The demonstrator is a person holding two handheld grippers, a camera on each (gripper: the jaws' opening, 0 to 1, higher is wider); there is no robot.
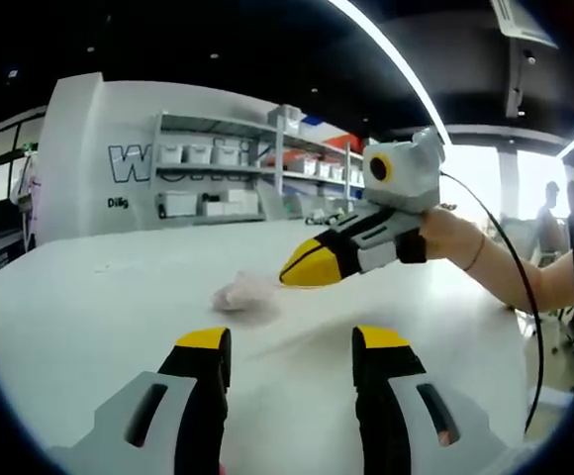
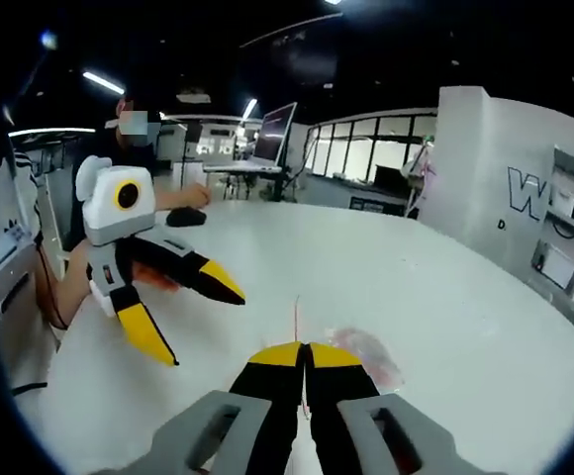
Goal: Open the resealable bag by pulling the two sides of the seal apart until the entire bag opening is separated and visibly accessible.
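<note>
Honestly, the small crinkly clear plastic resealable bag looks light, floppy, slippery; best pinched at the seal lips. Left gripper fingers are spread, right gripper fingers closed, nothing held.

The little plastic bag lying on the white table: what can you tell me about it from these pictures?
The bag is small, clear and crumpled, with a pinkish tint, perhaps from something inside; the seal cannot be made out, so open or closed is unclear. It lies flat on the white table. In the left gripper view it sits ahead of the open left gripper, untouched. The right gripper, fingers closed, points at the bag's edge; whether it touches is unclear. In the right gripper view the bag lies just beyond that gripper's tips.
</note>
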